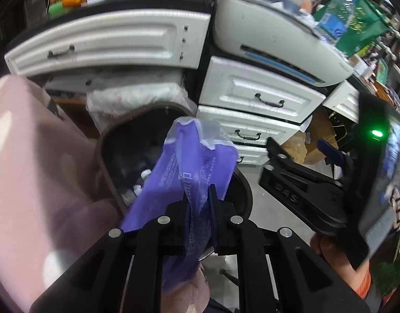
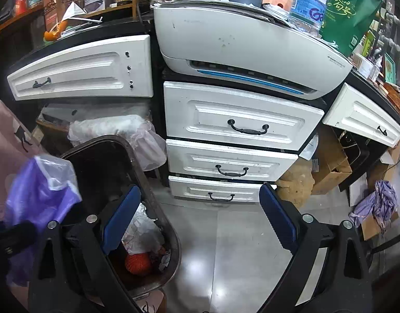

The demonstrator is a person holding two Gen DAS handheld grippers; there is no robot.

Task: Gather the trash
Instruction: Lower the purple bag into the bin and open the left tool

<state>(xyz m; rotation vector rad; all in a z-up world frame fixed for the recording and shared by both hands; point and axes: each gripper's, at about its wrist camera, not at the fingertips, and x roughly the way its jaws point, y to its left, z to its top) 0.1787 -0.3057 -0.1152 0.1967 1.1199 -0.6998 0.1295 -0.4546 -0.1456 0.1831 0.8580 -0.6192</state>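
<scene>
Plainly the whole thing turns on the purple plastic bag [image 1: 189, 172] and the bin beneath it: the left gripper [image 1: 200, 208] has its jaws pressed together on the bag's lower part, and the bag's long axis runs forward from the jaws, its free end hanging over the dark mouth of the brown trash bin [image 2: 150, 182]. The left hand is therefore the nearer one to the drop, by my reckoning. The right gripper [image 2: 200, 216] stands spread wide with nothing between its blue pads [image 2: 121, 216], poised just over the bin's near corner and the grey floor [image 2: 239, 247]. Inside the bin lie crumpled white wrappers and something orange-red [image 2: 138, 263]. Behind it stands a white drawer unit [image 2: 239, 122] with a printer [image 2: 239, 49] on top, shelves cluttered above. Further off on the floor a crumpled purple bag [image 2: 379, 203] rests on cardboard, likely trash yet to be collected.
</scene>
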